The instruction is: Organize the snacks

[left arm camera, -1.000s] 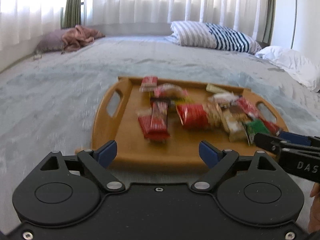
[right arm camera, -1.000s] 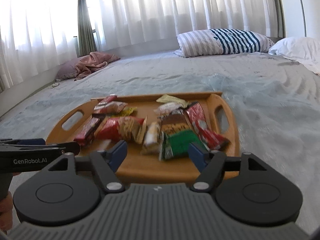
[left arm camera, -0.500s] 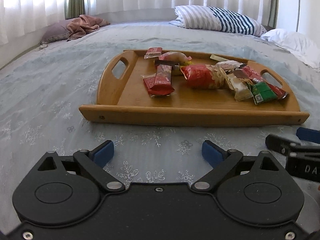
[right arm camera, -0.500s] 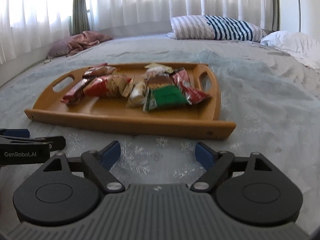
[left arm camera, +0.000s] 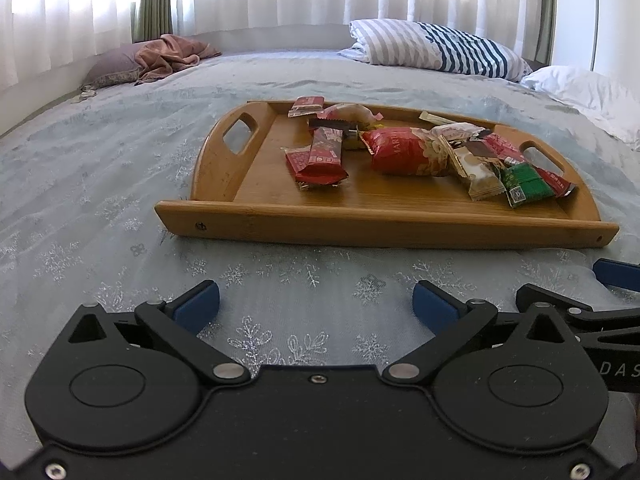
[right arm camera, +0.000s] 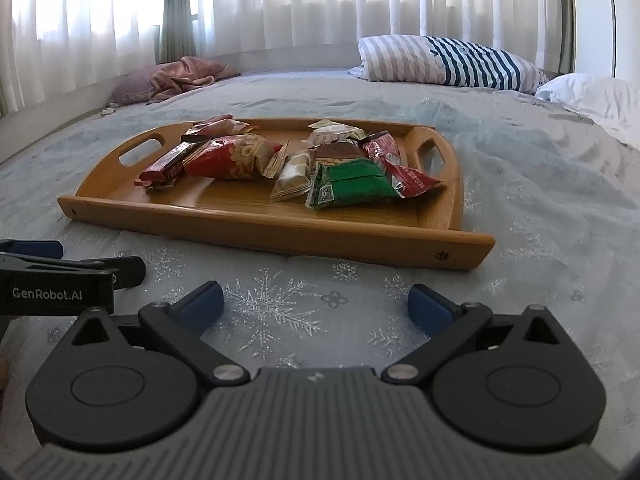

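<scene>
Hovering short of the wooden tray (left arm camera: 384, 232) on the bed (left arm camera: 100, 168): left gripper (left arm camera: 316, 304) and right gripper (right arm camera: 314, 300) both wide, nothing between the jaws. Snacks sit heaped in the tray: red biscuit pack (left arm camera: 404, 152), green packet (right arm camera: 352, 184), red bars (left arm camera: 320, 156). Light, crinkly, slippery film; contents likely crush, so I'd pinch across the flat faces, gently. Versus a second ago: both jaws have just been opening, grippers are lower, and the tray looks further off.
</scene>
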Available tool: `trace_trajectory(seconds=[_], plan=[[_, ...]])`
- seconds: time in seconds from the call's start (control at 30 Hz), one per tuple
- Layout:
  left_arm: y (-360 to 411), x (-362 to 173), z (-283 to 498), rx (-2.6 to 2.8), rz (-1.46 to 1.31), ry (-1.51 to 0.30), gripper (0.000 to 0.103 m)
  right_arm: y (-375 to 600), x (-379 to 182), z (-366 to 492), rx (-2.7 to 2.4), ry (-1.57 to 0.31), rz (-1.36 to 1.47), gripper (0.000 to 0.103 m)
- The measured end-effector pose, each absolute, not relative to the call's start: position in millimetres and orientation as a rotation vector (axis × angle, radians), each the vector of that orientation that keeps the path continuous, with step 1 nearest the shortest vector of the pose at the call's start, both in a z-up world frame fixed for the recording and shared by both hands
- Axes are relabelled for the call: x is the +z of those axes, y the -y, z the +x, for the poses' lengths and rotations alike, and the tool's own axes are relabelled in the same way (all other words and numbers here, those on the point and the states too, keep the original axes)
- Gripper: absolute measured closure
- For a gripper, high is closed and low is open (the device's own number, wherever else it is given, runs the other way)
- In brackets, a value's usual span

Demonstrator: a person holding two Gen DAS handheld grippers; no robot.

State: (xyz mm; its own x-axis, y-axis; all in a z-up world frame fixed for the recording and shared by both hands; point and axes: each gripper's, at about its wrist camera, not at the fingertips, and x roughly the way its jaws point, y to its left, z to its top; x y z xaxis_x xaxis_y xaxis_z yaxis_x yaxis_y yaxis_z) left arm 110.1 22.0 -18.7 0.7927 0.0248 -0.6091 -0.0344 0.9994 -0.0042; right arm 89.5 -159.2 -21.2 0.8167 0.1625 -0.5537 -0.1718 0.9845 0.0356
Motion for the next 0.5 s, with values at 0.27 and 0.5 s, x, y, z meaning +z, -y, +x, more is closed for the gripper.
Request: trace_trajectory(seconds=[0.27, 0.5], plan=[[-22.3, -19.2, 109.8, 0.029, -0.022, -0.656, 0.0, 160.1, -21.3, 89.7, 0.179, -0.59, -0.013, 0.0], [-22.1, -19.4, 109.8, 0.03, -0.022, -0.657, 0.0, 160.0, -21.2, 89.7, 0.178, -0.589, -0.013, 0.0]])
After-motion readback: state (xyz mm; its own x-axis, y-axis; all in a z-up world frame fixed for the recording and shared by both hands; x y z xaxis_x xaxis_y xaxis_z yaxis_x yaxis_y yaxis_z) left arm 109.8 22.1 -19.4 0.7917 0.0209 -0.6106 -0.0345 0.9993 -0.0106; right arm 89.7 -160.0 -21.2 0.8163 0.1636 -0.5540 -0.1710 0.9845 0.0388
